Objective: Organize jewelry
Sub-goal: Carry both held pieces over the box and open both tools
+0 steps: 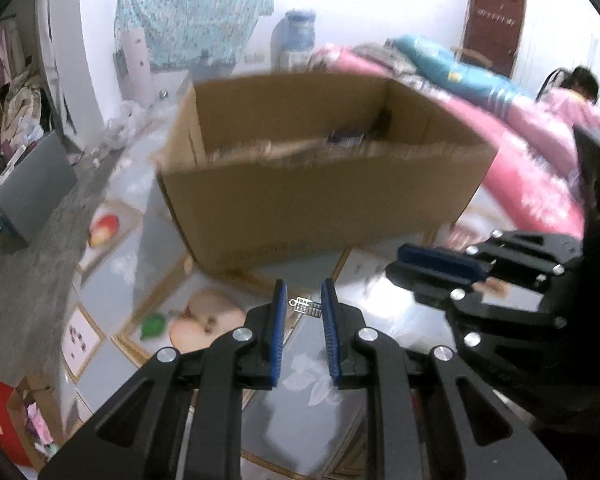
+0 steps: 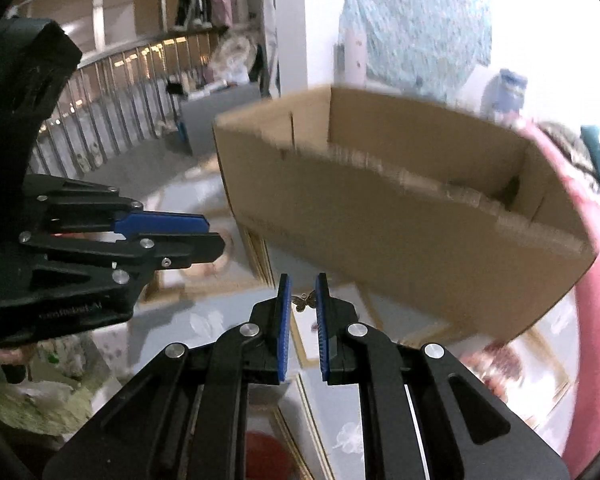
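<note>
A small silver rectangular charm (image 1: 306,306) is pinched between the blue pads of my left gripper (image 1: 304,293), which is shut on it above the table. My right gripper (image 2: 303,285) is shut on a small bronze butterfly charm (image 2: 304,302). An open cardboard box (image 1: 320,200) stands just beyond both grippers, with a few small items blurred inside it. In the left wrist view the right gripper (image 1: 440,262) shows at the right, close beside the left one. From the right wrist camera, the left gripper (image 2: 214,236) sits at the left and the box (image 2: 400,220) lies ahead.
The table (image 1: 316,420) has a glossy cover printed with fruit pictures. A pink blanket (image 1: 532,184) lies right of the box, with a person in pink (image 1: 576,96) behind it. A grey box (image 1: 36,184) and clutter stand on the floor at the left.
</note>
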`<act>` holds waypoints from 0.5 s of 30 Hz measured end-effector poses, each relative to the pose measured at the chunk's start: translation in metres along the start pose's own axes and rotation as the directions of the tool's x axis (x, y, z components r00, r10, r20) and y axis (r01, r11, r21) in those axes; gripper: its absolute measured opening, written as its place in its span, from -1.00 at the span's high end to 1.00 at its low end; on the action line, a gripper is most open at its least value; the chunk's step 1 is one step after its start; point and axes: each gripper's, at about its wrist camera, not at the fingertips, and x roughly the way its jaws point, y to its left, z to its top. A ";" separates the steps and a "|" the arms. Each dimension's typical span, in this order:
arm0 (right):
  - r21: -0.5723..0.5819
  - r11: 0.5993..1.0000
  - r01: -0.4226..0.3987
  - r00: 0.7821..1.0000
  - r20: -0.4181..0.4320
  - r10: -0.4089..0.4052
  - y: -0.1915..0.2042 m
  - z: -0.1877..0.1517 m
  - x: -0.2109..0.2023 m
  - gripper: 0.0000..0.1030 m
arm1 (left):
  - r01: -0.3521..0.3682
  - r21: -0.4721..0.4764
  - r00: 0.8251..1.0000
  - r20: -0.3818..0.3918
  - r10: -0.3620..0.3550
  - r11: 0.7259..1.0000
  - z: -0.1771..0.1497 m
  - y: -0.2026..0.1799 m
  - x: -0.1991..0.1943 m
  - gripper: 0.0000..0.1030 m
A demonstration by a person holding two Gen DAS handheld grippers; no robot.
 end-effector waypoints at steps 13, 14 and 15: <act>0.112 0.994 0.002 0.993 0.114 -0.015 -0.057 0.084 -0.001 0.80 | 0.062 0.033 0.985 0.156 -0.066 0.998 0.101 0.015 -0.012 0.67; 0.129 0.991 0.020 0.995 0.089 -0.032 -0.064 0.090 0.008 0.80 | 0.063 0.033 0.986 0.150 -0.067 0.997 0.107 0.017 -0.004 0.67; 0.148 0.988 0.032 0.997 0.070 -0.043 -0.071 0.093 0.016 0.80 | 0.062 0.032 0.989 0.135 -0.066 0.998 0.114 0.020 0.007 0.67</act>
